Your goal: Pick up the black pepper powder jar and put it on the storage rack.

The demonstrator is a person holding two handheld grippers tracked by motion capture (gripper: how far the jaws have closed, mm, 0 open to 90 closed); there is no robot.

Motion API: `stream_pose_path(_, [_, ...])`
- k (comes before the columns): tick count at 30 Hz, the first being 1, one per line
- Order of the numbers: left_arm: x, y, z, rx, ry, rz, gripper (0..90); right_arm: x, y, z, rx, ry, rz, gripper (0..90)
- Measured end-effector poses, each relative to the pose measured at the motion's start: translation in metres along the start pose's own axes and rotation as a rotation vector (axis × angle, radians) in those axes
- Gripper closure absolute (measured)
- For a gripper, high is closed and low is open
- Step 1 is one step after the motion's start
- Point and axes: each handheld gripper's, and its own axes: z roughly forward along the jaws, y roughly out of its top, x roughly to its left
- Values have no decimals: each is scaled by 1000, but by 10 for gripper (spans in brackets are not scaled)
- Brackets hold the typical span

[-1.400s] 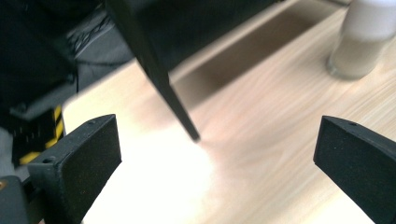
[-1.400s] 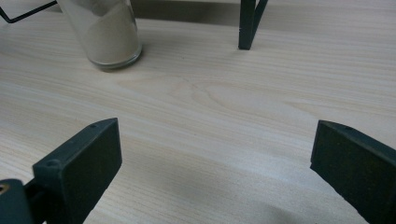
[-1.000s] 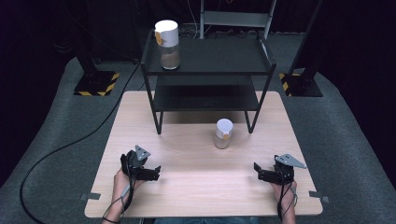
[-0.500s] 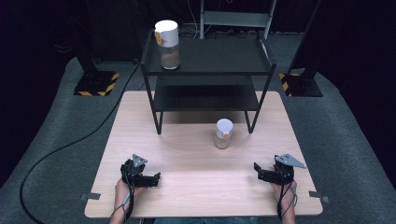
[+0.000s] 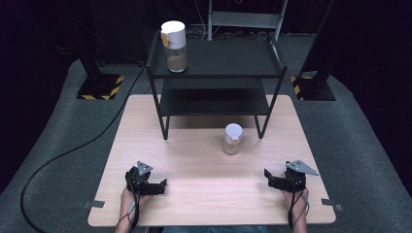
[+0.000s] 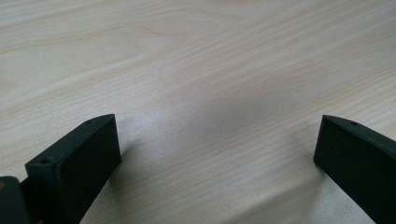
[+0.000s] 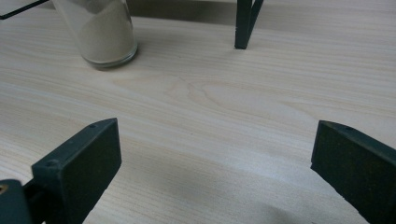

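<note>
Your left gripper point(image 5: 163, 185) has slid back toward you and lower on the wooden table point(image 5: 204, 204) than a second ago, while your right gripper point(image 5: 268, 177) has stayed put; nothing is gripped yet. From the high view, the white-lidded jar point(image 5: 232, 139) stands mid-table just before the black shelf rack point(image 5: 216, 73), well apart from both grippers; a second jar point(image 5: 174, 46) sits on the top shelf.

Left gripper view: jaws spread wide over bare wood, holding nothing.

Right gripper view: jaws equally wide and empty, the jar of pale powder point(image 7: 98, 32) ahead to the left, near a rack leg point(image 7: 245, 23). You seem poised to start the reach.
</note>
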Motion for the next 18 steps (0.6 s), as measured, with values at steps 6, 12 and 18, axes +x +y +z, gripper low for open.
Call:
stream_pose_path(6, [-2,-1,-1,-1,9,-7,3,1,-1,0,-5,0,-5,7])
stream_pose_path(12, [-2,0,0,0,8,-7,3,1,0,0,-3,-2,-6,7])
stream_pose_path(18, [-2,0,0,0,8,-8,3,2,0,0,-1,-4,-14,7])
